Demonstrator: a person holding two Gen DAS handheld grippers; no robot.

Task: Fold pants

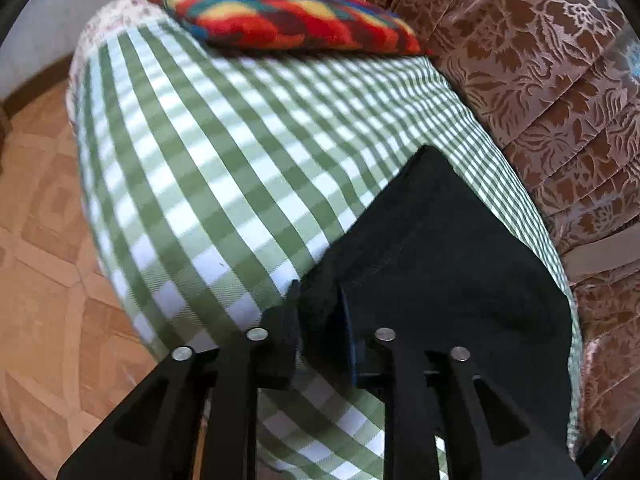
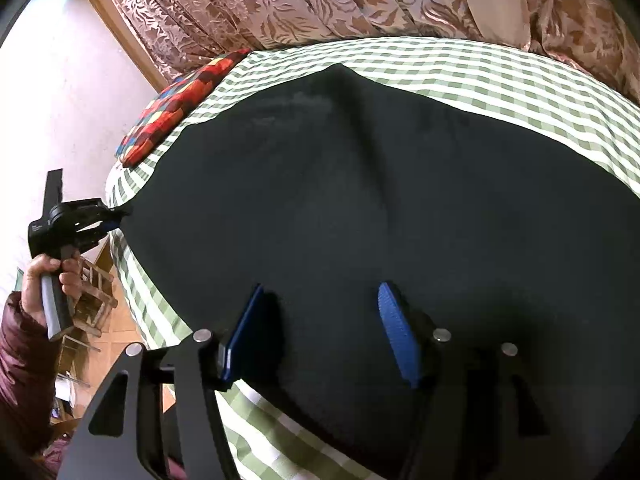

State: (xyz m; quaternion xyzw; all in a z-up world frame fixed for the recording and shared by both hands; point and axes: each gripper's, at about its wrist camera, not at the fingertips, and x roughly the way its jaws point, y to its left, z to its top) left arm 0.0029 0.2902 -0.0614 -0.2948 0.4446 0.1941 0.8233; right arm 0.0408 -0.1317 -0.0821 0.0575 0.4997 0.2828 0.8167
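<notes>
The black pants (image 2: 340,200) lie spread on a green-and-white checked cloth (image 1: 208,152). In the left wrist view the pants (image 1: 440,248) reach from the gripper toward the right. My left gripper (image 1: 318,300) is shut on the near corner of the pants; it also shows in the right wrist view (image 2: 120,214), pinching the pants' left corner, held by a hand. My right gripper (image 2: 320,300) is open, its blue pads (image 2: 394,320) apart over the pants' near edge, with cloth between them.
A multicoloured checked cushion (image 1: 280,4) lies at the far end of the checked surface. Brown floral curtains (image 1: 540,80) hang along the far side. Tiled floor (image 1: 36,220) lies left of the surface. A wooden stool (image 2: 94,300) stands on the floor.
</notes>
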